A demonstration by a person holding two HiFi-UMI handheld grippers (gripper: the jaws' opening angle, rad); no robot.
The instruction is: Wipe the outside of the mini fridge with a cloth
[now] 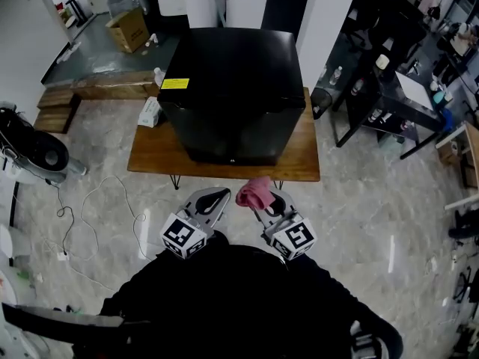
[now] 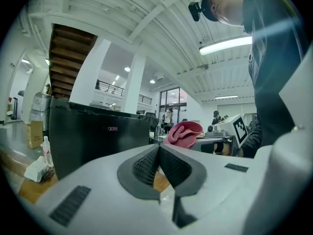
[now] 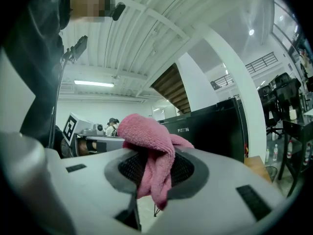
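Right gripper (image 1: 263, 203): jaws clenched on the pink cloth (image 1: 254, 191), near the desk (image 1: 153, 154) front edge. Left gripper (image 1: 215, 200): jaws pressed together, nothing between. Black mini fridge (image 1: 232, 88) stands mid-desk, apart from the cloth.

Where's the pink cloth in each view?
Head view: cloth at lower centre, in the right claw.
Left gripper view: cloth just right of centre, above the claw.
Right gripper view: cloth at centre, pinched between the jaws.
Shared landmark: black fridge, at left in the left gripper view and at right in the right gripper view.
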